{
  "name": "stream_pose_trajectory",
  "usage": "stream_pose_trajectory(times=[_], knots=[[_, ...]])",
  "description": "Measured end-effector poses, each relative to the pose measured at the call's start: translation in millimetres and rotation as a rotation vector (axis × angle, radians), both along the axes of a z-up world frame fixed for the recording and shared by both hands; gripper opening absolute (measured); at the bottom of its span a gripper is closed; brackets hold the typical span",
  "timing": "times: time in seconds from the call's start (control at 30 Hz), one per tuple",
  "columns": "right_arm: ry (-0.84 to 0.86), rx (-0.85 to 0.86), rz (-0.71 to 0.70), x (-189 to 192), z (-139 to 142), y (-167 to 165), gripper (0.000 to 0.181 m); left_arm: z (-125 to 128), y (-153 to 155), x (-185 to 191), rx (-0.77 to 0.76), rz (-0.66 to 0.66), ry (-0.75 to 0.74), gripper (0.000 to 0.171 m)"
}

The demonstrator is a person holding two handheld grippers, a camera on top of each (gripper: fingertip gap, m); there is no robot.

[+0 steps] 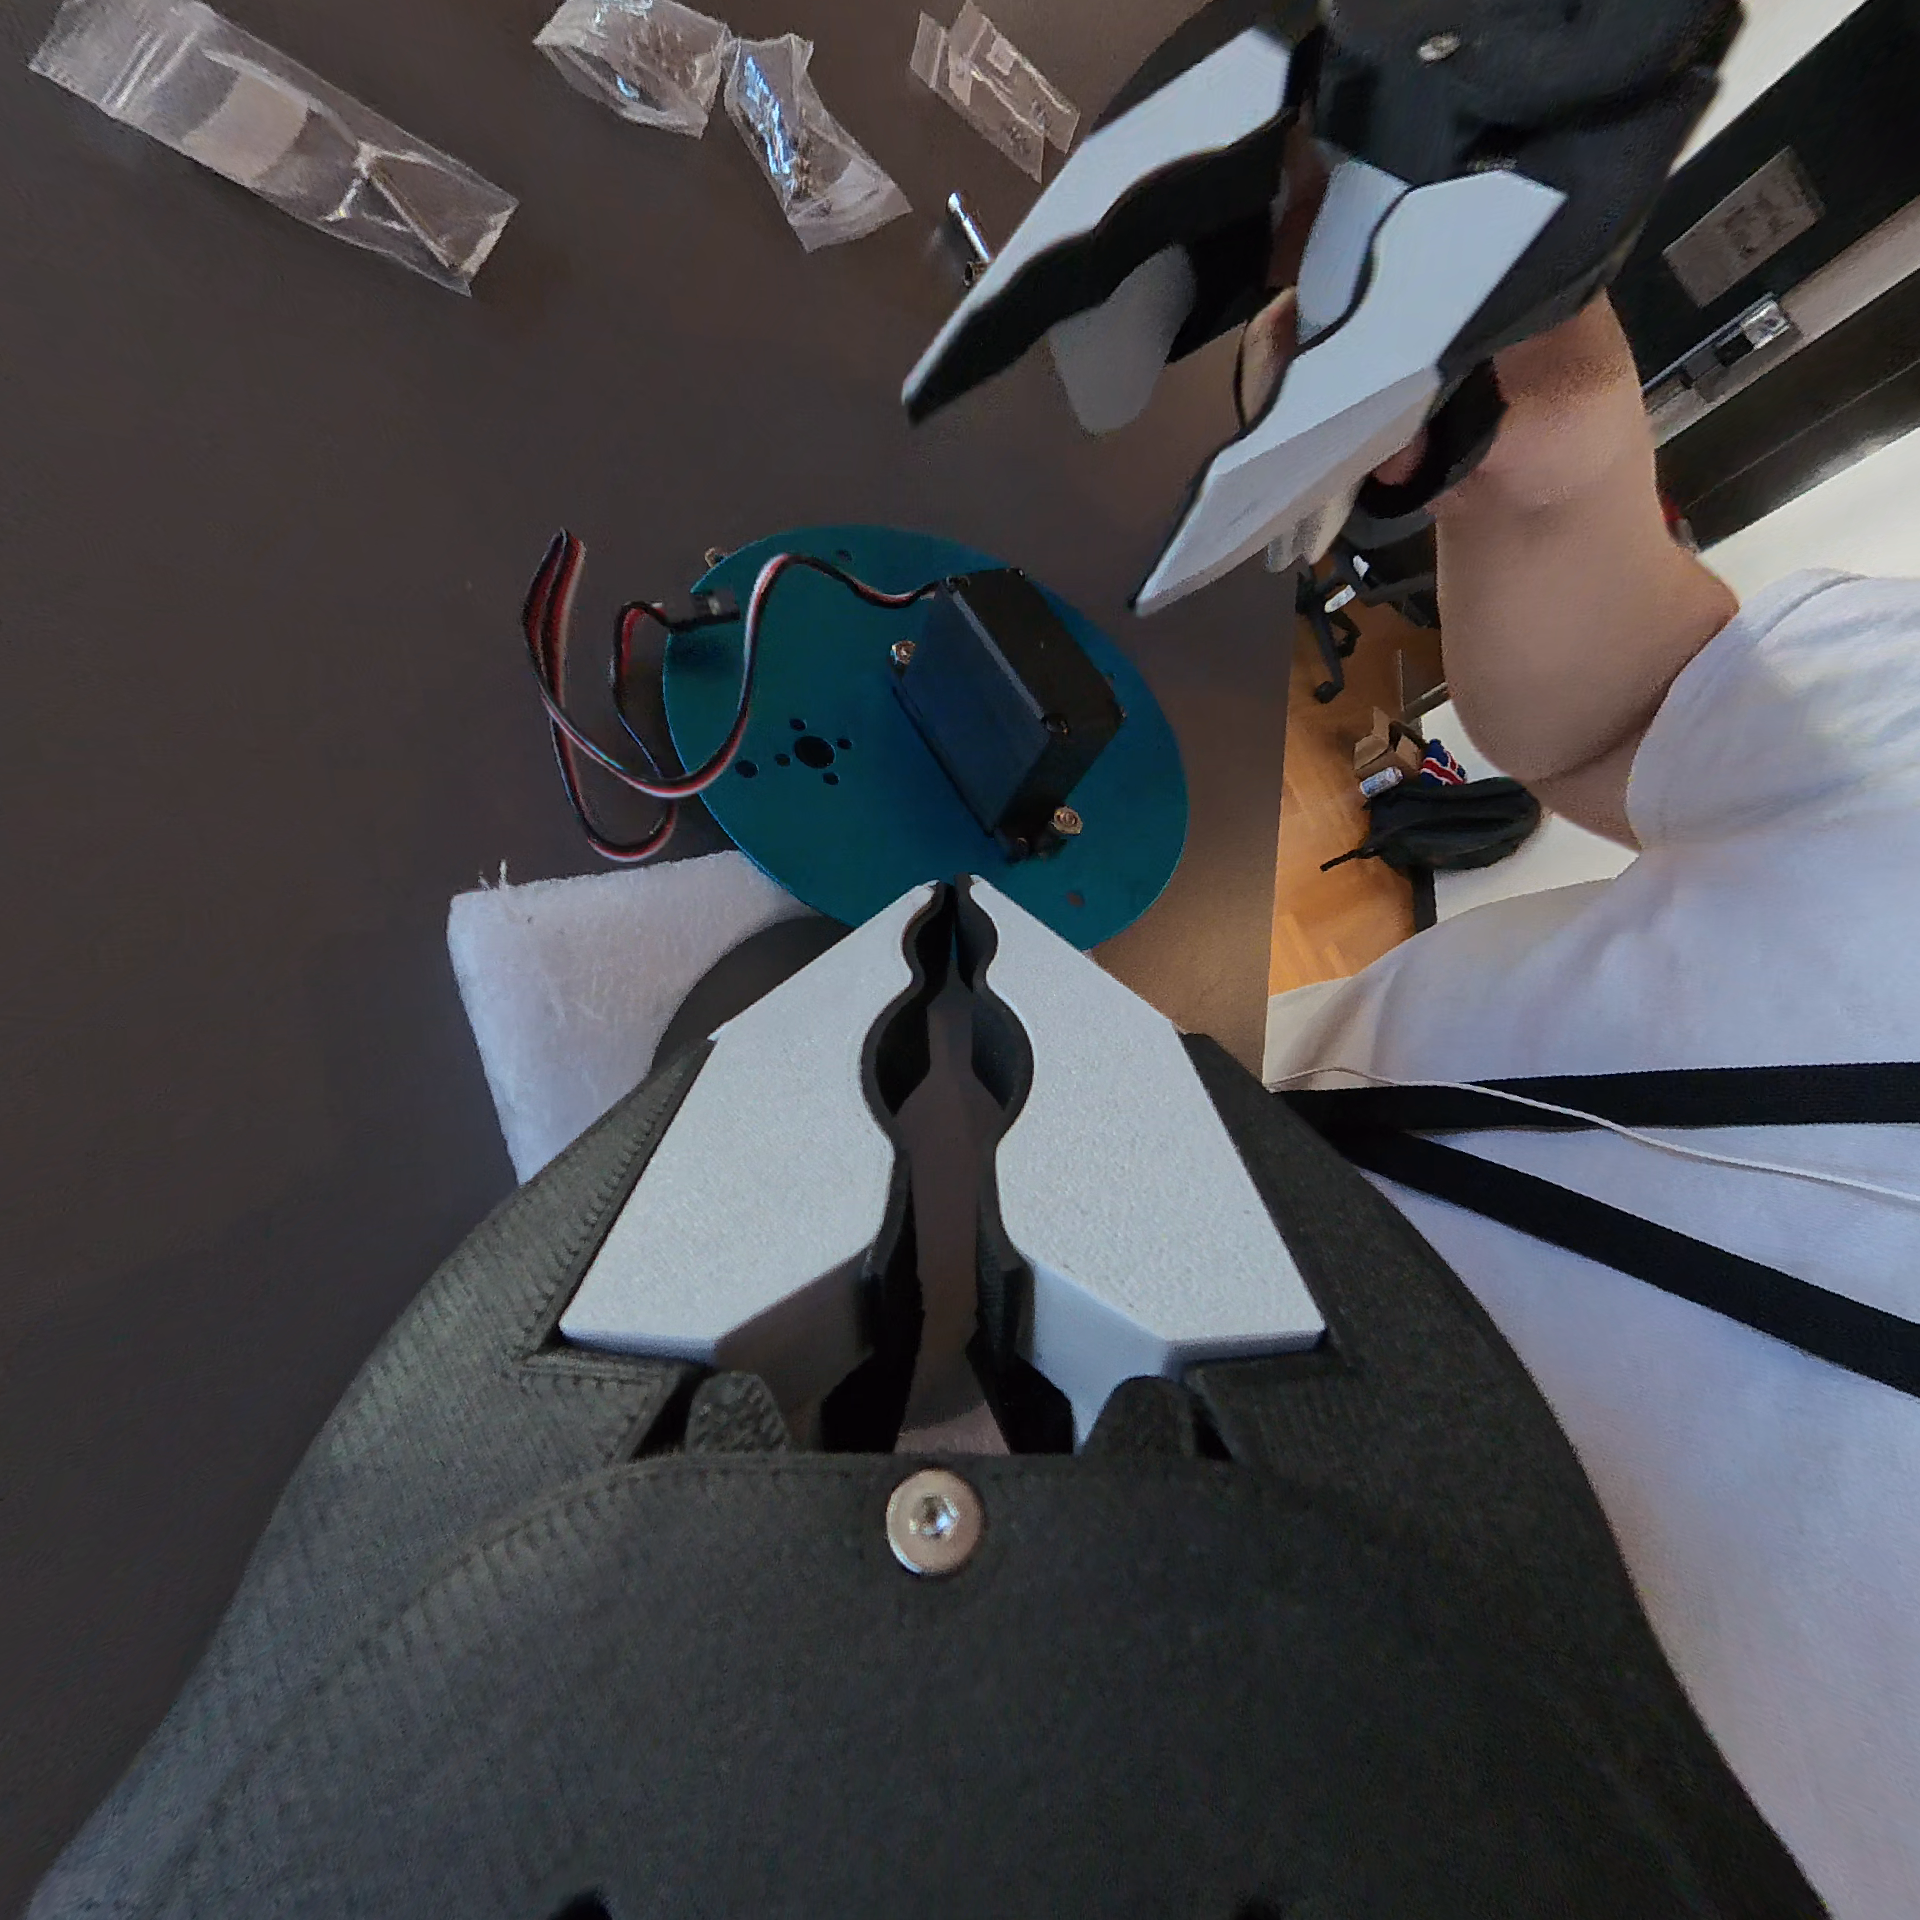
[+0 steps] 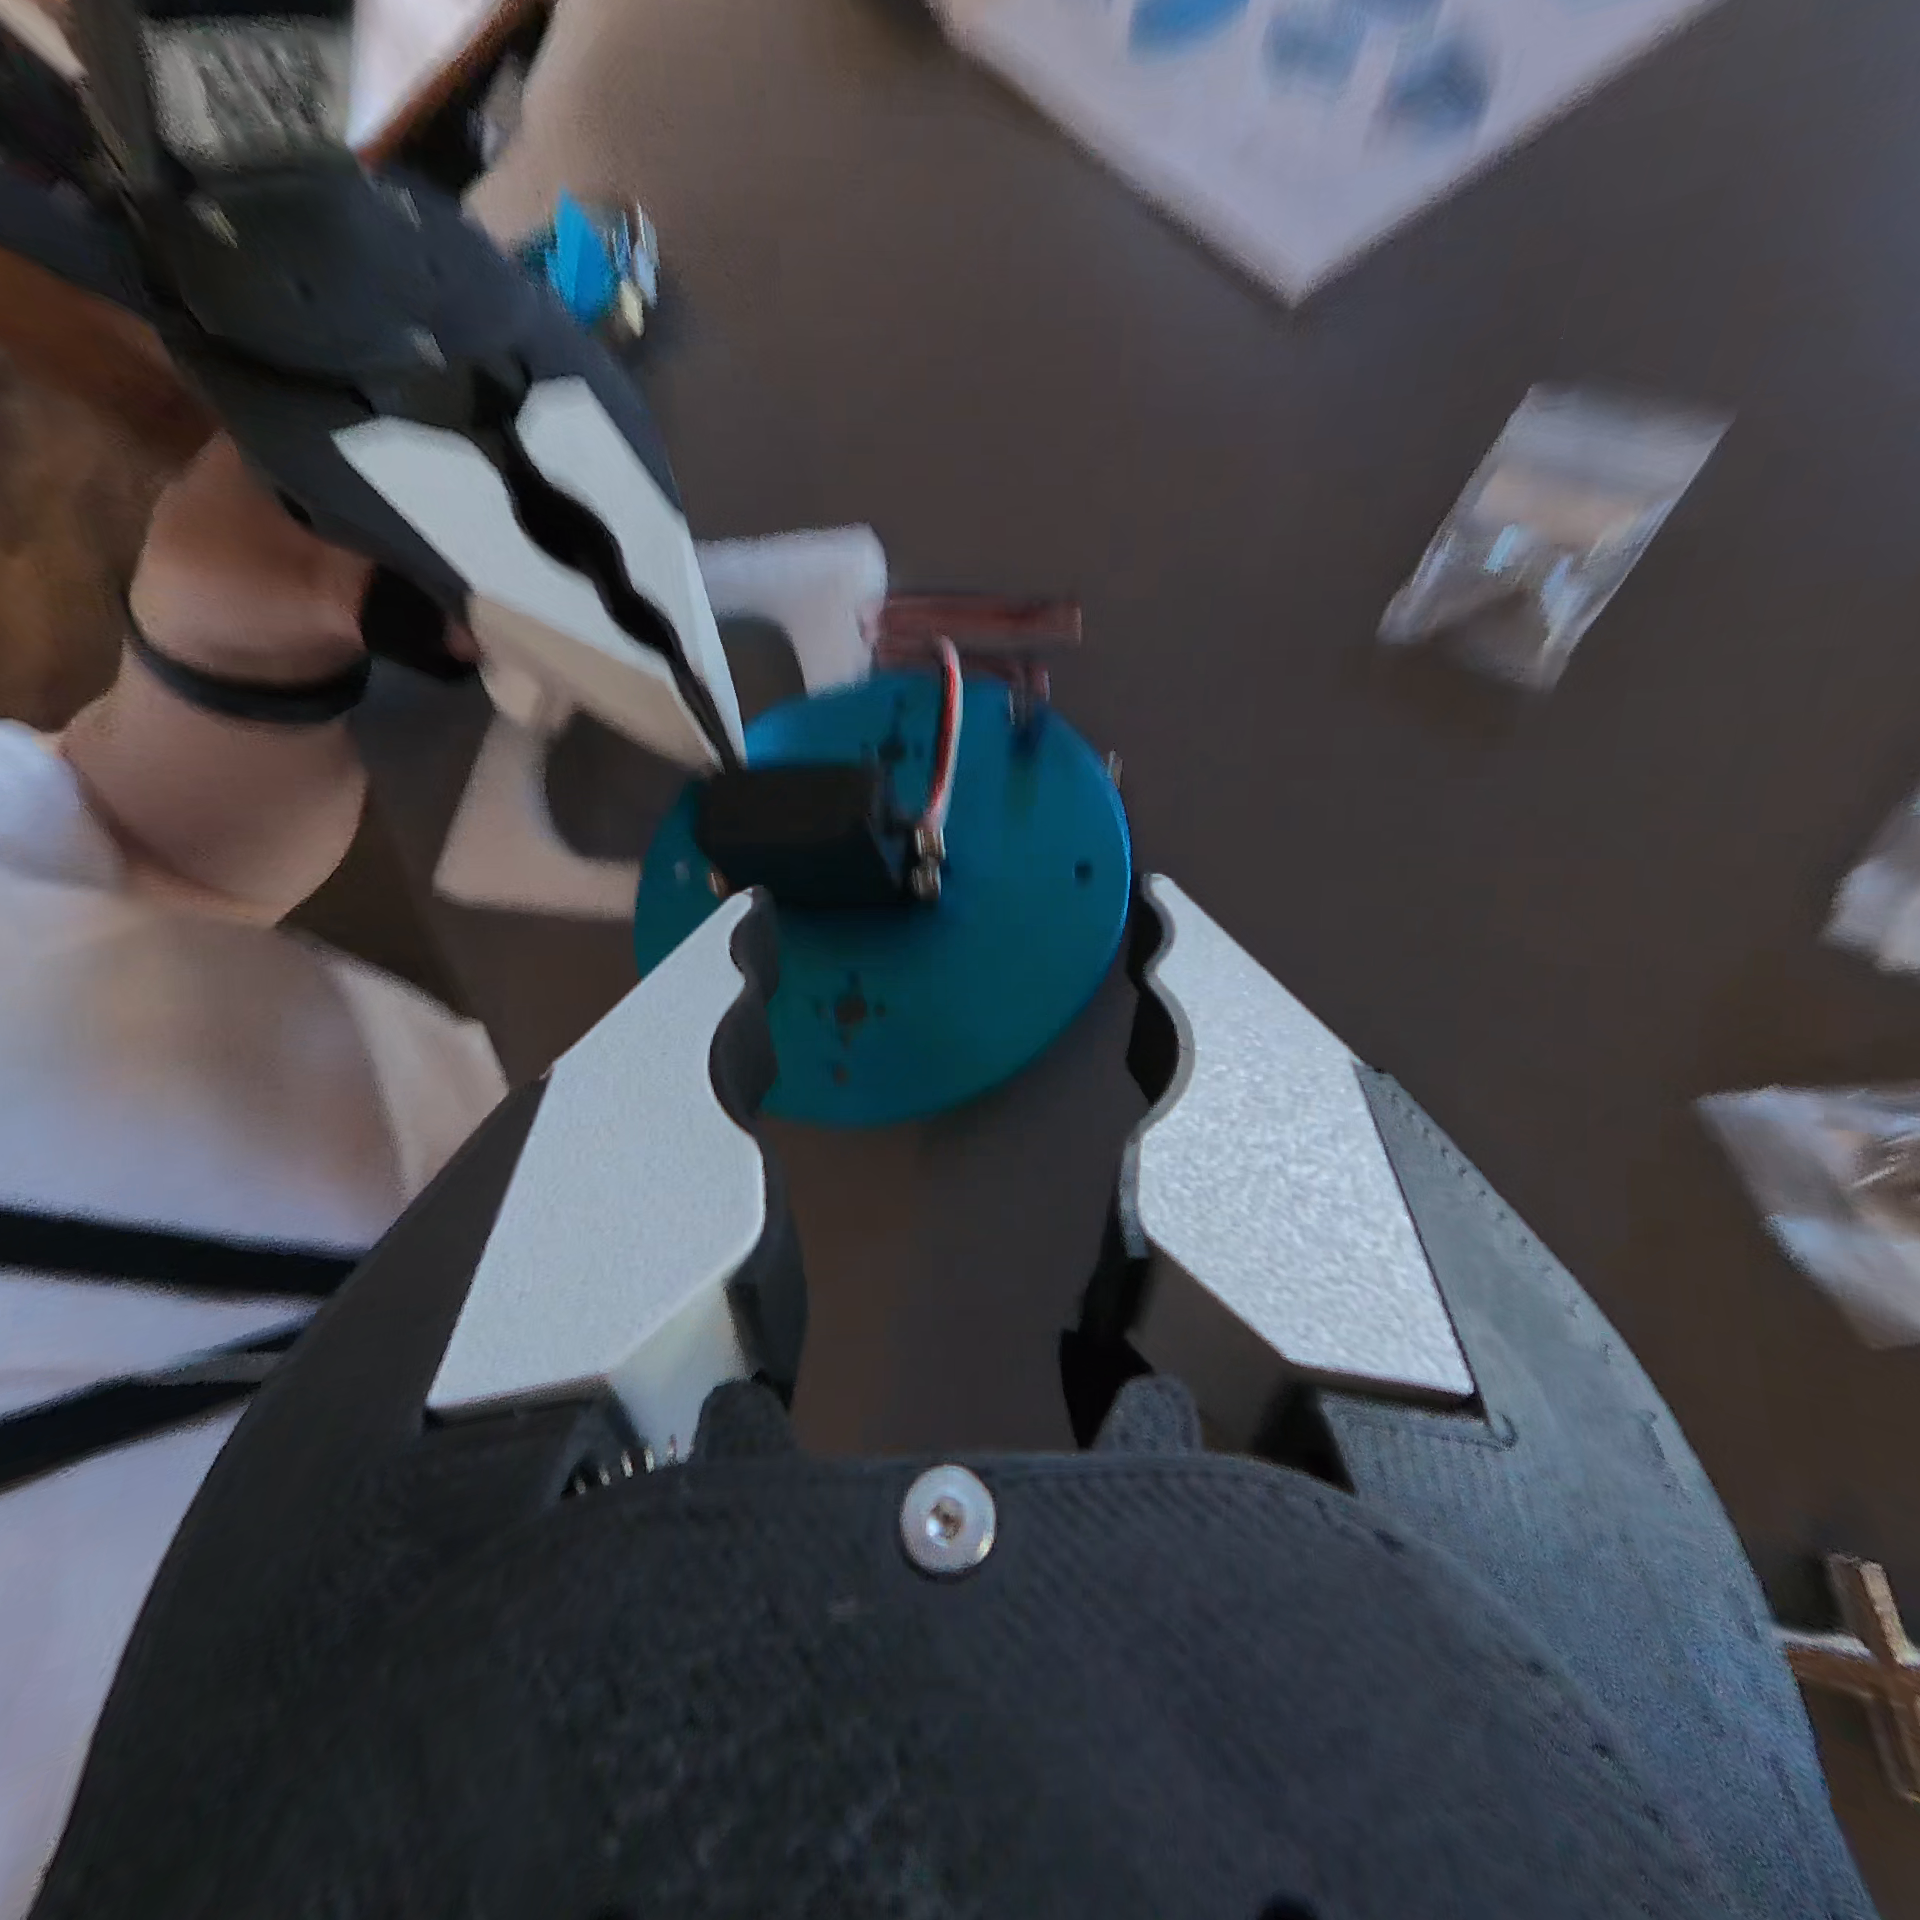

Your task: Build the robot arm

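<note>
A round blue metal disc [image 1: 831, 821] carries a black servo [image 1: 1008, 696] screwed onto it, with a red, black and white cable [image 1: 582, 727] trailing off to the left. My left gripper [image 1: 956, 888] is shut, and its tips pinch the disc's near rim. In the right wrist view the same tips [image 2: 727, 753] meet the disc [image 2: 935, 1008] beside the servo [image 2: 810, 842]. My right gripper [image 2: 945, 894] is open and empty, with a finger on each side of the disc and touching nothing. It hovers above and to the right in the left wrist view [image 1: 1029, 504].
A white foam block [image 1: 582, 977] lies under the disc's left side on the dark brown table [image 1: 260, 623]. Several clear bags of small parts [image 1: 270, 135] lie farther off. The table edge [image 1: 1273, 831] is close on the right. A metal cross-shaped tool [image 2: 1870, 1662] lies at the right. Between my left fingertips and the white foam block [image 1: 582, 977] there is roughly 6 centimetres. My right wrist view [image 2: 817, 596] looks at it from another angle.
</note>
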State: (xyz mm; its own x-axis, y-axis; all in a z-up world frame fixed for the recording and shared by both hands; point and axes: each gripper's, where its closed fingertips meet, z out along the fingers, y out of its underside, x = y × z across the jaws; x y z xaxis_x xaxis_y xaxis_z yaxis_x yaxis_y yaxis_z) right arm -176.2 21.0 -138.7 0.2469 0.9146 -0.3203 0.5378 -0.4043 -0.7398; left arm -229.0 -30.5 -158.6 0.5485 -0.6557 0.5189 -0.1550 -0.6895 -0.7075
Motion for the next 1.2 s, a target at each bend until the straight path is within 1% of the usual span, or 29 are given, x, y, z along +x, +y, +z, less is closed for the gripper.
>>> stream_pose_trajectory(times=[0.07,0.13,0.2,0.27,0.37,0.43,0.47,0.6,0.77,0.8,0.93,1.07,1.17,1.2], knots=[[0.127,0.126,-0.04,-11,23,1,0.066,0,0,1,0.006,0.001,0.002,0.0],[0.171,0.159,-0.038,-20,29,-11,0.063,0,0,1,0.009,0.001,0.003,0.0],[0.148,0.125,-0.027,-28,22,-21,0.068,0,0,1,0.012,0.0,0.004,0.0],[0.126,0.091,-0.043,-33,10,-23,0.068,-1,0,1,0.01,0.0,0.007,0.0],[0.091,0.007,-0.05,-37,-5,-26,0.067,-1,0,1,0.007,-0.002,0.007,0.0],[0.088,-0.011,-0.046,-38,-9,-28,0.061,0,0,1,0.008,-0.002,-0.001,0.0],[0.082,0.008,-0.055,-37,-9,-26,0.054,-1,-1,1,0.008,-0.003,0.0,0.0],[0.05,0.109,-0.028,-37,-8,-29,0.053,-3,-2,1,0.014,-0.01,0.019,0.0],[-0.006,0.384,-0.005,-39,-4,-37,0.053,-6,-4,1,0.027,-0.022,0.051,0.0],[-0.01,0.412,-0.009,-39,-4,-37,0.054,-6,-5,1,0.031,-0.026,0.057,0.0],[0.017,0.409,-0.013,-37,-6,-37,0.053,-5,-7,2,0.035,-0.032,0.053,0.0],[-0.012,0.452,-0.013,-33,-7,-38,0.054,0,-8,-1,0.042,-0.025,0.043,0.001],[-0.012,0.456,-0.018,-32,-7,-38,0.052,13,-5,-8,0.14,-0.017,0.065,0.007],[-0.006,0.459,-0.018,-33,-7,-38,0.052,16,-5,-10,0.182,-0.025,0.101,0.009]])
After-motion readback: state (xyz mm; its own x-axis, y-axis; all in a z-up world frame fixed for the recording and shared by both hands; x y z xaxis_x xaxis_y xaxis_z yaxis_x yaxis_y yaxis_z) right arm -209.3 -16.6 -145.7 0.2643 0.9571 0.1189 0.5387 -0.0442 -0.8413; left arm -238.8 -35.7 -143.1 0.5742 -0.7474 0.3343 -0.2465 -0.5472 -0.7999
